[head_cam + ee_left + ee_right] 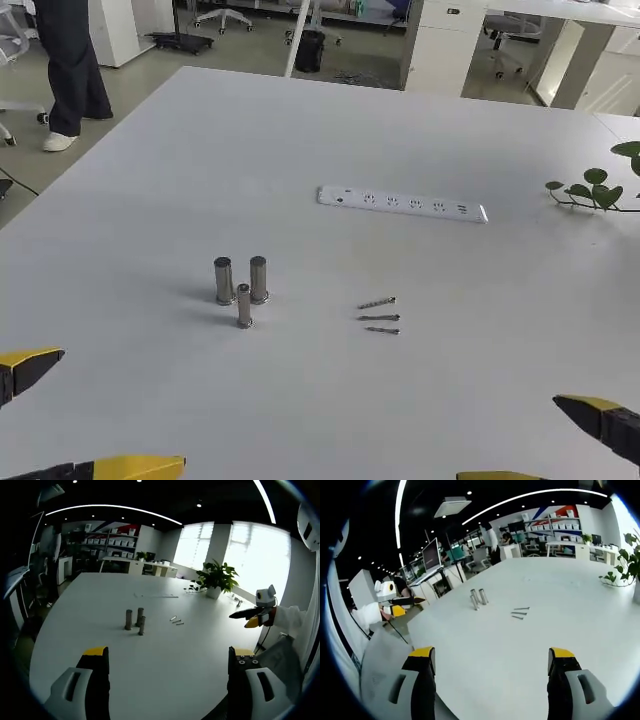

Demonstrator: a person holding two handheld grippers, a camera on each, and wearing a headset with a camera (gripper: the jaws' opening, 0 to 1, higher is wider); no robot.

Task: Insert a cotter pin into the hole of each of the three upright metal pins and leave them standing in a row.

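Observation:
Three upright metal pins (244,290) stand in a tight cluster on the white table (300,150), also in the left gripper view (137,620) and the right gripper view (477,599). Three cotter pins (379,317) lie side by side to their right, seen too as cotter pins (176,620) and cotter pins (519,613). My left gripper (80,415) hovers open at the near left, well short of the pins. My right gripper (545,445) hovers open at the near right. Each own view shows wide jaws with nothing between: left gripper (169,655), right gripper (491,654).
A white power strip (402,203) lies beyond the cotter pins. A leafy plant (598,188) reaches in at the right edge. A person's legs (72,70) stand on the floor at the far left, with office chairs and cabinets behind.

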